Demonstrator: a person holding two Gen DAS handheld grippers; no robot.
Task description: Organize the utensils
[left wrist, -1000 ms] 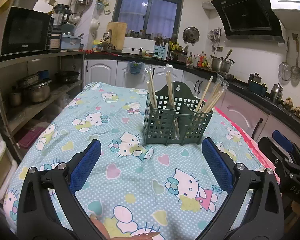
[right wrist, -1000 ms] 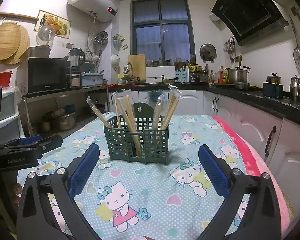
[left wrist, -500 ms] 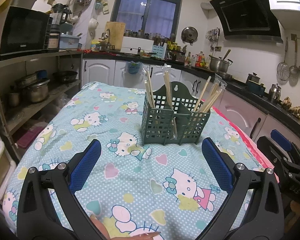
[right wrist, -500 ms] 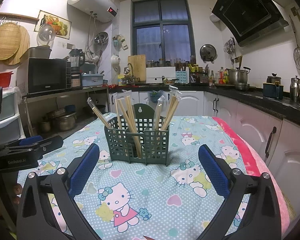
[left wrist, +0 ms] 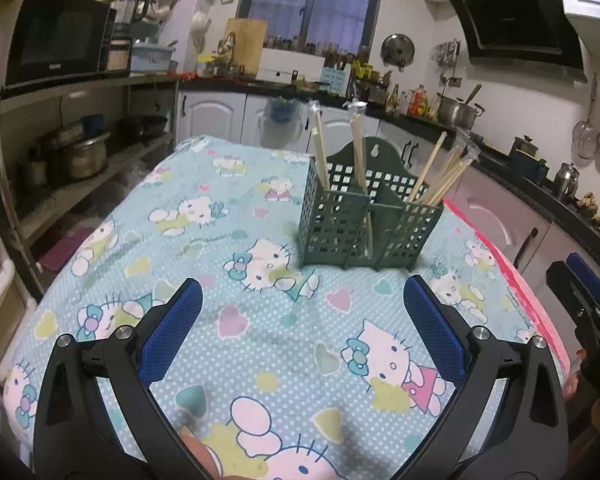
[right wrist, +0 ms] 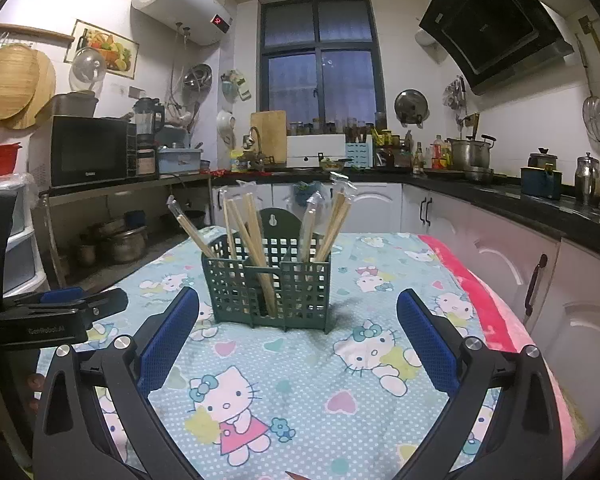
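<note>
A dark green mesh utensil caddy (left wrist: 368, 224) (right wrist: 266, 290) stands upright on the table. Several pairs of wrapped wooden chopsticks (left wrist: 440, 176) (right wrist: 252, 236) lean in its compartments. My left gripper (left wrist: 303, 318) hovers over the cloth, short of the caddy, open with nothing between its blue pads. My right gripper (right wrist: 298, 328) faces the caddy from the other side, also open and empty. Each gripper shows at the edge of the other's view: the right one (left wrist: 584, 304) and the left one (right wrist: 60, 312).
A teal cartoon-cat tablecloth (left wrist: 228, 320) (right wrist: 340, 392) covers the table, with a pink edge (right wrist: 476, 300) on the right. White cabinets and a black counter (right wrist: 540, 204) run along the right and back. Open shelves with pots (left wrist: 80, 156) and a microwave (left wrist: 56, 36) stand at the left.
The left wrist view has shifted slightly, so the caddy sits a little lower and more to the left. The right gripper has barely moved. Both grippers stay open.
</note>
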